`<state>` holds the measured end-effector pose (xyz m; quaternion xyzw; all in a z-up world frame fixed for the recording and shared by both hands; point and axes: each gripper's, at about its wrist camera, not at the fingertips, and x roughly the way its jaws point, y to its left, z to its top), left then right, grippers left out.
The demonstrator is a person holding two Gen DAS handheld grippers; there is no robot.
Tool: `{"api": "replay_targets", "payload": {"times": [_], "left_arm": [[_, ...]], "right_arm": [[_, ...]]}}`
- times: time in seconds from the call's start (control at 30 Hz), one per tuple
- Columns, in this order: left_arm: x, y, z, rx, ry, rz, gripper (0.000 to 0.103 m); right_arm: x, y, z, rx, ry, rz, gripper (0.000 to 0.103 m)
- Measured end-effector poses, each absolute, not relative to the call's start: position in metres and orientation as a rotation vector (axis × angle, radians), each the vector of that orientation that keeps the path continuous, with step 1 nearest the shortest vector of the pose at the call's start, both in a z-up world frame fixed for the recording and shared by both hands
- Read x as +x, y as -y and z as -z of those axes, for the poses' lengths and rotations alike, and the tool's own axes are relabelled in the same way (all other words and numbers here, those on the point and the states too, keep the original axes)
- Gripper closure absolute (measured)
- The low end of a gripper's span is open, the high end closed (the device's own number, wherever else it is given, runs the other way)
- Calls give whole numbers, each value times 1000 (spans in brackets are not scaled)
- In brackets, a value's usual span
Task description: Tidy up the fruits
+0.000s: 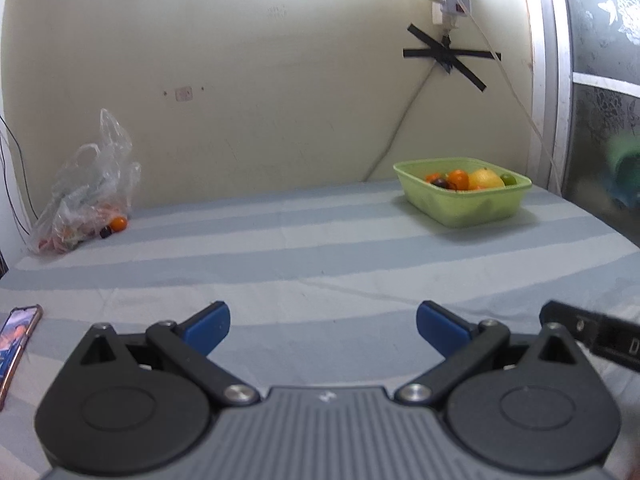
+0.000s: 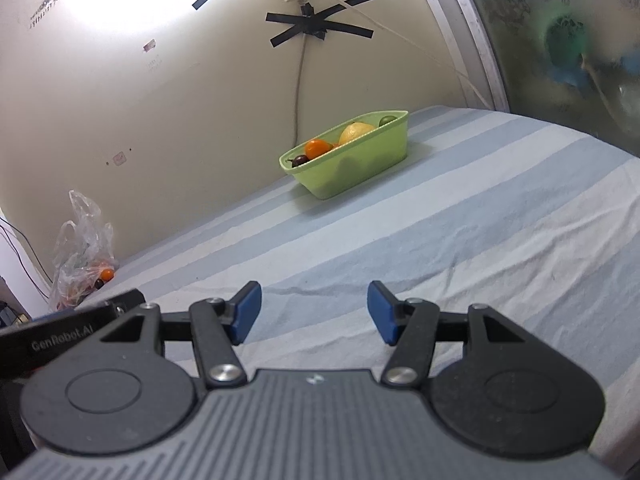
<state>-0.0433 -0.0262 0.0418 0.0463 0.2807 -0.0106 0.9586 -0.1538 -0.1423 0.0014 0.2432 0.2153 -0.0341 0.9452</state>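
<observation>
Left gripper [image 1: 323, 326] fingers wide apart, empty, low center of frame over the striped bed [image 1: 280, 264]. Right gripper [image 2: 315, 314] fingers moderately apart, empty. Fruits sit in green basket [image 1: 464, 204] at right by the wall; plastic bag [image 1: 86, 196] with more fruit far left.

fruits [image 1: 470, 179] in basket [image 1: 476, 208] right, bag [image 1: 86, 188] left, on bed [image 1: 320, 264].

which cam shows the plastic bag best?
Left wrist. There the plastic bag sits larger and lit against the wall, with an orange fruit and a dark one visible at its foot. The right wrist view shows the same bag smaller, at the left edge, its contents harder to make out.
</observation>
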Motion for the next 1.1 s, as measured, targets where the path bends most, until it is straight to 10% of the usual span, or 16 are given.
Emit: {"api": "replay_targets", "payload": {"times": [1.1], "left_arm": [[-33,29,-33,103,-661,22,0]], "right_arm": [[-159,145,-1,508,-397,74,42]]}}
